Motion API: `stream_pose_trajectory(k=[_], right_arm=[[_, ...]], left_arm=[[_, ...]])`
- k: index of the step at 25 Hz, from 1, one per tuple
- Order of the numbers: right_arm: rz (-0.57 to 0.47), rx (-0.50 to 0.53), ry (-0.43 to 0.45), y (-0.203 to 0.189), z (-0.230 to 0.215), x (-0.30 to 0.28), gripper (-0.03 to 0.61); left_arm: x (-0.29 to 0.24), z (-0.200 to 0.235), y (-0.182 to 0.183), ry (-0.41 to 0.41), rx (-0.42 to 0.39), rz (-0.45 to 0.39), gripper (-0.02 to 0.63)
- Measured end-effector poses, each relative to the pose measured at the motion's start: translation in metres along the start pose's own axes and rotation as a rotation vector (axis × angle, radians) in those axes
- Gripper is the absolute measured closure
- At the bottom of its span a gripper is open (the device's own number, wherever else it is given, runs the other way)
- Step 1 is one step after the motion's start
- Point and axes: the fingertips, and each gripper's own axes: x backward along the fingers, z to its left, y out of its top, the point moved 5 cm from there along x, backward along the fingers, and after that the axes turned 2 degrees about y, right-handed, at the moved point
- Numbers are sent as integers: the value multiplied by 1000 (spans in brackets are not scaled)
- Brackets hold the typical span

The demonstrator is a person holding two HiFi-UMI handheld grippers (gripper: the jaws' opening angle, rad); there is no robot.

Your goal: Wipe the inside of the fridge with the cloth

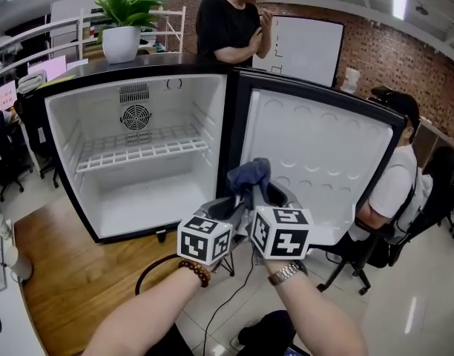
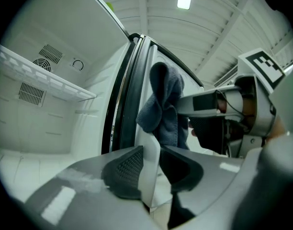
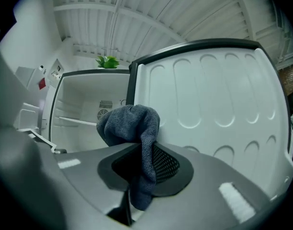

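A small black fridge (image 1: 34, 117) stands open, white inside, with a wire shelf (image 1: 142, 148) and a fan grille at the back. Its door (image 1: 323, 162) hangs open to the right. My right gripper (image 1: 260, 193) is shut on a blue-grey cloth (image 1: 251, 175), which bunches above the jaws in front of the door's hinge edge. In the right gripper view the cloth (image 3: 129, 123) runs down between the pads of that gripper (image 3: 142, 163). Close on its left, my left gripper (image 1: 227, 206) is open with nothing between its jaws (image 2: 151, 162); the cloth (image 2: 163, 104) hangs just beyond them.
On top of the fridge stands a potted plant (image 1: 123, 28), with a person in black (image 1: 231, 21) behind it. Another person in a white shirt (image 1: 394, 180) sits right of the door. A black cable (image 1: 149, 273) loops on the floor below the fridge. Desks and chairs stand at the far left.
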Motion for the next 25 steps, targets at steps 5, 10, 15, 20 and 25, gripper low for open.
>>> stream_pose_trajectory(k=[5,10,15,20,25], right_arm=[[24,16,-3,-8,8,-18,518],[23,37,-36,-10,2,-21,518],[31,36,-73,-16,-9,-19,518],[32,43,-93,-19,-17,-16,518],[33,48,-111,-20,-26,-6,518]], left_arm=[[0,0,-1,-2,-4,-3,500],[0,0,-1,-1,-3,-11,500],[1,1,-1,-1,-3,-12,500],[1,1,-1,2,-2,-14,501],[2,0,0,3,-1,-13,502]])
